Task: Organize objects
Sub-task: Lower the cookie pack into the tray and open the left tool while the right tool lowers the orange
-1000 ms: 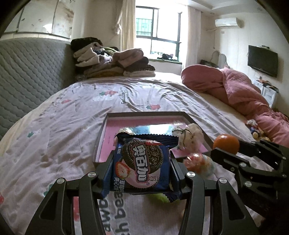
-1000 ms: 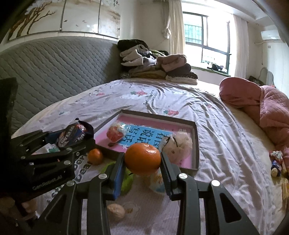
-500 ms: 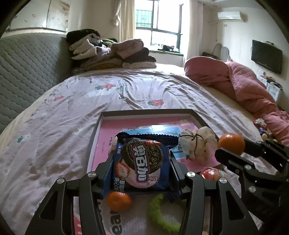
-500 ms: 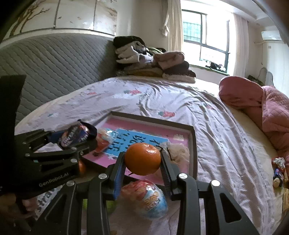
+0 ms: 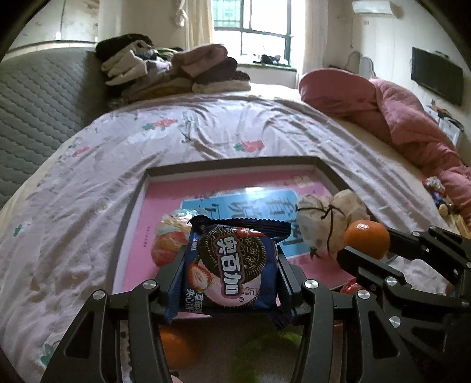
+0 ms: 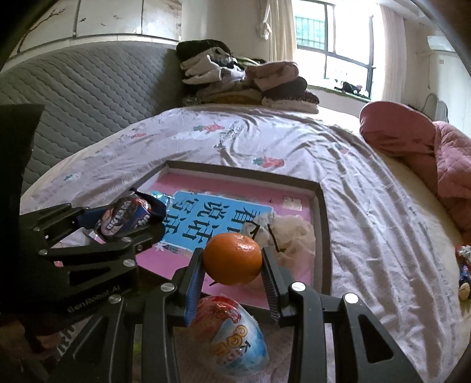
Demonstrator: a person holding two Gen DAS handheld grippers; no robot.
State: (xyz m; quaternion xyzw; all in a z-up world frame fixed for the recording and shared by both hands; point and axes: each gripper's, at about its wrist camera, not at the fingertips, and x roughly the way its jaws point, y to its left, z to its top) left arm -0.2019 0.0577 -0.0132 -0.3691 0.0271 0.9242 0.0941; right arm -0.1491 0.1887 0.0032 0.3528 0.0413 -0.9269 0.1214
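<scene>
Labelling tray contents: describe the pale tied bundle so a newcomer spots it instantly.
On the bed, find the shallow pink-floored tray with dark walls. The white crinkled pouch lies in it near the right wall as the right wrist view shows it, just behind the held orange. Alone among the glossy snack packs, it is matte and tied with dark string.

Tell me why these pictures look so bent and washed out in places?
Both wrist views use fisheye lenses: the bed bulges and the corners go black. Left wrist view: the window is blown out white, and the orange and green things under the left gripper are blurred. Right wrist view: the window glares, while the mandarin is sharp.
</scene>
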